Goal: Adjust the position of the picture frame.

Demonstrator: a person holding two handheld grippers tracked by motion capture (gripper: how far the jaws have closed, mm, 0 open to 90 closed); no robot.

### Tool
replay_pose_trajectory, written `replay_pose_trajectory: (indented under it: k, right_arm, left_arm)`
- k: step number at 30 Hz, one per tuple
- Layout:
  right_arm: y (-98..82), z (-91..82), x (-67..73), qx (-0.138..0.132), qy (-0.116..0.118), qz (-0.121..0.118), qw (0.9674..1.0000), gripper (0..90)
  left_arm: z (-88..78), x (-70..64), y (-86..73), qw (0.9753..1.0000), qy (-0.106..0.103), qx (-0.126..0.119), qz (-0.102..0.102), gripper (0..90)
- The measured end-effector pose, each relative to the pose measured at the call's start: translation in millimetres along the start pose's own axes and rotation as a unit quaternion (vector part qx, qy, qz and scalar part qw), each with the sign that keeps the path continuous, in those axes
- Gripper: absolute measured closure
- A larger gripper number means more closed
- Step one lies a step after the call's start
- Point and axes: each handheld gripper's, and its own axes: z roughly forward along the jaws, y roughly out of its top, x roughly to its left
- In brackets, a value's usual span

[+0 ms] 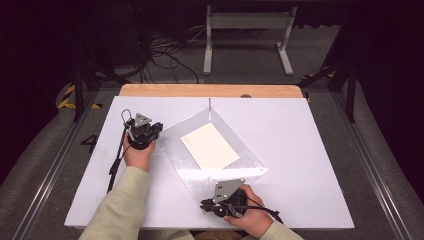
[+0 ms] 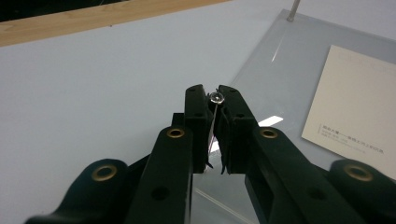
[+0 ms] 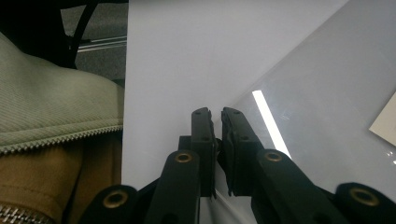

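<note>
A clear plastic sheet (image 1: 185, 150) lies turned like a diamond on the white table (image 1: 300, 150). A cream card (image 1: 210, 146) with small print rests at its middle. My left gripper (image 1: 158, 130) is shut on the sheet's left corner. In the left gripper view the jaws pinch the thin edge of the sheet (image 2: 280, 79) just below a small round stud (image 2: 215, 97), with the card (image 2: 359, 102) to the right. My right gripper (image 1: 205, 204) is shut on the sheet's near corner. In the right gripper view the sheet (image 3: 317, 93) runs in between the gripper's (image 3: 215, 116) jaws.
A thin metal post (image 1: 209, 102) stands at the sheet's far corner. A wooden strip (image 1: 210, 90) edges the table's back. Beyond it are a grey frame (image 1: 247, 30) and cables (image 1: 160, 55) on the floor. A sleeve and jacket (image 3: 46, 107) lie close left of the right gripper.
</note>
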Motion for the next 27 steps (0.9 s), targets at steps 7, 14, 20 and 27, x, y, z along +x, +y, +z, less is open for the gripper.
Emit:
replay_pose_trajectory:
  k: [7,14,20,27]
  right_arm:
    - [1.4,-9.0,-1.8,-0.008,-0.003,0.001,1.0,75.5]
    - [-16.5,-71.5,-42.3,-0.057,-0.098,0.076,0.9906,74.9]
    - [-35.5,-97.0,-62.9,-0.037,-0.159,0.095,0.9821,73.8]
    - [-62.1,-121.4,-89.2,-0.008,-0.21,0.144,0.967,71.1]
  left_arm:
    - [-10.7,-10.6,-1.4,0.9995,0.012,0.025,0.012,57.4]
    - [-39.4,-19.5,-12.3,0.9996,-0.017,0.023,-0.002,55.0]
    - [-53.4,-29.5,-16.2,0.9982,-0.052,0.025,0.014,57.0]
    - [-65.9,-32.3,-22.9,0.9962,-0.081,0.026,0.017,56.6]
